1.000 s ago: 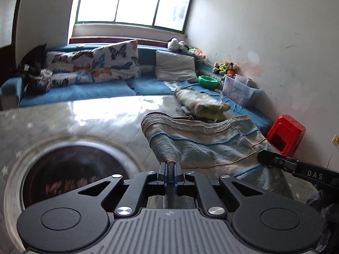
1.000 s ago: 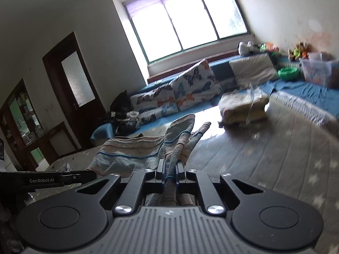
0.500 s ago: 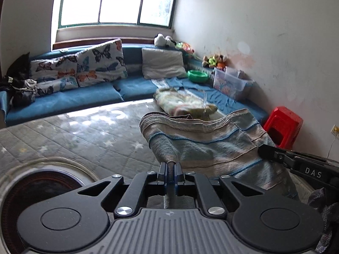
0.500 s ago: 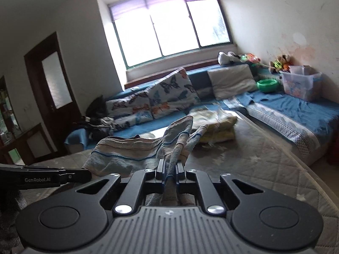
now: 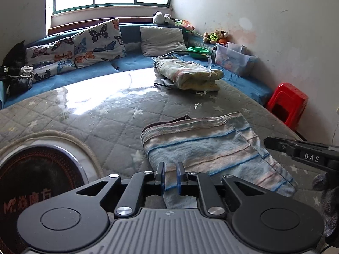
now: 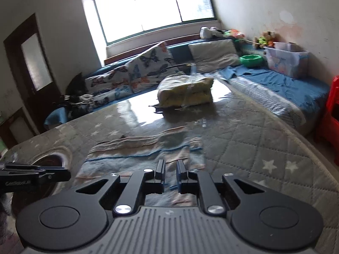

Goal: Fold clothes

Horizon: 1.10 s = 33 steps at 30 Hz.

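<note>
A striped blue and beige cloth (image 5: 207, 148) lies flat on the grey quilted table cover, folded over on itself; it also shows in the right wrist view (image 6: 139, 154). My left gripper (image 5: 170, 170) is open just above the cloth's near edge, holding nothing. My right gripper (image 6: 170, 168) is open over the same near edge, holding nothing. The right gripper's body (image 5: 305, 155) shows at the right of the left wrist view, and the left gripper's body (image 6: 31, 176) at the left of the right wrist view.
A folded pale yellow bundle (image 5: 188, 75) lies at the table's far side. A round dark hotplate (image 5: 36, 180) is set in the table at left. A blue sofa with butterfly cushions (image 5: 84, 44), a clear box (image 5: 235, 60) and a red stool (image 5: 287, 103) surround it.
Both grippers have opened and let go of the cloth. The cloth, held up a second ago, now lies flat on the table.
</note>
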{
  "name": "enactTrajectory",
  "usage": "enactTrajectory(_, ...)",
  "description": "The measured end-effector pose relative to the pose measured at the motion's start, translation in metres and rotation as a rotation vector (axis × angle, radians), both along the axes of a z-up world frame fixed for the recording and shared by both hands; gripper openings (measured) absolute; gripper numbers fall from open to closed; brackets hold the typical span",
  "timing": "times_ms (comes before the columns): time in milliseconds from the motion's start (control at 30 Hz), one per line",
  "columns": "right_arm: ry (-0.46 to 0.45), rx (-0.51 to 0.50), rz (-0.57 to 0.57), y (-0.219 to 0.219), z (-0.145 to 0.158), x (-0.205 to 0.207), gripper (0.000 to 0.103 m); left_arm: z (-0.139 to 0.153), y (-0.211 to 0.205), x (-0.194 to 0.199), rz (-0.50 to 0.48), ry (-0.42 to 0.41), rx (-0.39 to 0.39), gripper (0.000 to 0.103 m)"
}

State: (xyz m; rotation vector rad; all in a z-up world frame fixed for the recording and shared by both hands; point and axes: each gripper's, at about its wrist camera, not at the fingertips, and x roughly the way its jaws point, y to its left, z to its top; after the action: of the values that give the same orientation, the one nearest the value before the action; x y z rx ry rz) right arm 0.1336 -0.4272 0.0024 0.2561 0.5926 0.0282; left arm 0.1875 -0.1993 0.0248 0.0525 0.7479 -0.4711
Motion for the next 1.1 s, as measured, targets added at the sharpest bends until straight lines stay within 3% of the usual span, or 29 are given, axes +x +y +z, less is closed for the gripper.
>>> enactTrajectory(100,0.001,-0.001,0.036,0.008,-0.003,-0.006,0.013,-0.004,0.003,-0.014,-0.030,0.008,0.001,0.014)
enactTrajectory(233,0.028,-0.007,0.044,0.017,-0.012,-0.019,0.034,-0.015,0.002,-0.032,-0.066,0.022,0.030,0.027)
enactTrajectory(367,0.041,-0.024,0.037,0.021,-0.016,-0.031,0.034,-0.025,0.003,-0.042,-0.080,0.041,0.055,0.030)
enactTrajectory(400,0.040,-0.030,0.035,0.023,-0.015,-0.034,0.035,-0.025,0.004,-0.045,-0.081,0.040,0.057,0.033)
enactTrajectory(467,0.020,-0.048,0.032,0.027,-0.008,-0.044,0.048,-0.025,0.008,-0.050,-0.079,0.034,0.062,0.044)
enactTrajectory(700,0.013,-0.080,0.041,0.048,-0.010,-0.067,0.068,-0.023,0.024,-0.068,-0.049,0.037,0.074,0.062)
enactTrajectory(767,0.016,-0.090,0.035,0.053,-0.011,-0.073,0.082,-0.023,0.029,-0.075,-0.036,0.035,0.074,0.073)
enactTrajectory(833,0.018,-0.102,0.030,0.058,-0.011,-0.078,0.086,-0.022,0.034,-0.081,-0.022,0.033,0.075,0.078)
enactTrajectory(933,0.021,-0.120,0.024,0.065,-0.011,-0.086,0.099,-0.022,0.041,-0.090,-0.001,0.029,0.075,0.096)
enactTrajectory(967,0.022,-0.124,0.021,0.067,-0.011,-0.088,0.103,-0.022,0.044,-0.093,0.006,0.027,0.075,0.097)
enactTrajectory(1100,0.036,-0.137,-0.010,0.076,-0.012,-0.096,0.103,-0.021,0.053,-0.105,0.030,0.020,0.075,0.103)
